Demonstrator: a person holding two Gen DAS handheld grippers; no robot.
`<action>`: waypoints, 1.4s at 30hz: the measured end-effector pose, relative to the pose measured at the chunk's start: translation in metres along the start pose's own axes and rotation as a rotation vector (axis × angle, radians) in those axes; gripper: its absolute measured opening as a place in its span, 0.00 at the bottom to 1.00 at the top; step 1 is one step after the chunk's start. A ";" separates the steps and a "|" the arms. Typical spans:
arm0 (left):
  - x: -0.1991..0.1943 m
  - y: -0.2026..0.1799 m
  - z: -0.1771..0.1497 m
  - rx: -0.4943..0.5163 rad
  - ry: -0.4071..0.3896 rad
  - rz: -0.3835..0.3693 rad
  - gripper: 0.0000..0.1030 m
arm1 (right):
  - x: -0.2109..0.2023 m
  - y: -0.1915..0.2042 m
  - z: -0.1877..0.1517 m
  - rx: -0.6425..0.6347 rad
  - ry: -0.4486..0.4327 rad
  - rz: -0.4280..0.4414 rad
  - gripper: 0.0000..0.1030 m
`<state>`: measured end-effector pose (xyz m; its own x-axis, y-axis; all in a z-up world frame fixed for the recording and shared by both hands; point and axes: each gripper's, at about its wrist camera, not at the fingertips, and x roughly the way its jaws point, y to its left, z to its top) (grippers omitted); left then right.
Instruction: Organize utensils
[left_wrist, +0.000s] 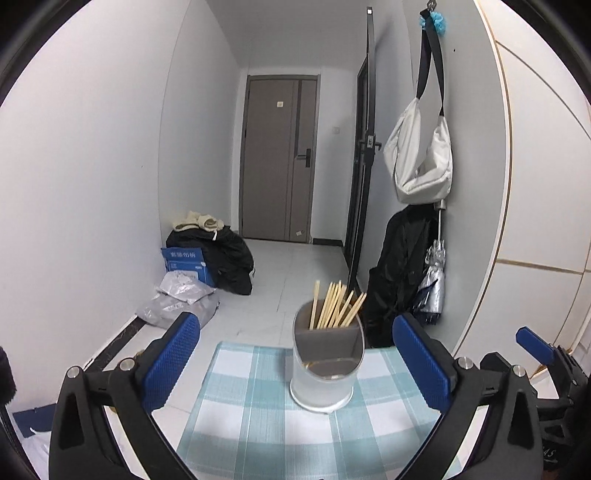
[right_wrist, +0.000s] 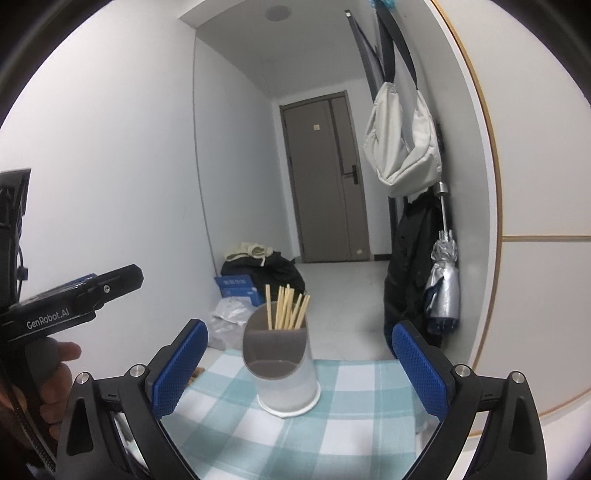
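Observation:
A translucent utensil holder (left_wrist: 327, 363) with a grey inner divider stands upright on the blue-and-white checked tablecloth (left_wrist: 258, 424). Several wooden chopsticks (left_wrist: 336, 304) stand in its rear compartment; the front compartment looks empty. My left gripper (left_wrist: 295, 354) is open and empty, its blue pads (left_wrist: 171, 360) set wide on either side of the holder, short of it. In the right wrist view the holder (right_wrist: 282, 363) and chopsticks (right_wrist: 288, 306) sit centred on the cloth (right_wrist: 332, 435). My right gripper (right_wrist: 299, 363) is open and empty, likewise short of the holder.
The table's far edge drops to a tiled hallway floor with bags and a blue box (left_wrist: 188, 262). A white bag (left_wrist: 421, 158), black coat and folded umbrella (left_wrist: 434, 280) hang on the right wall. The other gripper shows at the left of the right wrist view (right_wrist: 74, 306).

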<state>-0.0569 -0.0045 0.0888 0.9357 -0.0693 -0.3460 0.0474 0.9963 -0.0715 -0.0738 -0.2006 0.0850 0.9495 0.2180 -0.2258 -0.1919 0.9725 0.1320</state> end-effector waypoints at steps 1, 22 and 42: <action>0.001 0.001 -0.003 -0.003 0.004 0.004 0.99 | -0.001 0.001 -0.006 -0.009 -0.005 -0.005 0.98; 0.039 0.013 -0.068 0.009 0.093 0.065 0.99 | 0.016 0.000 -0.071 -0.027 0.063 -0.051 0.98; 0.053 0.030 -0.073 -0.048 0.156 0.051 0.99 | 0.021 -0.001 -0.079 0.002 0.100 -0.061 0.98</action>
<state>-0.0315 0.0179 0.0005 0.8707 -0.0296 -0.4909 -0.0187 0.9955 -0.0932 -0.0732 -0.1905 0.0037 0.9299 0.1653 -0.3286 -0.1336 0.9841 0.1172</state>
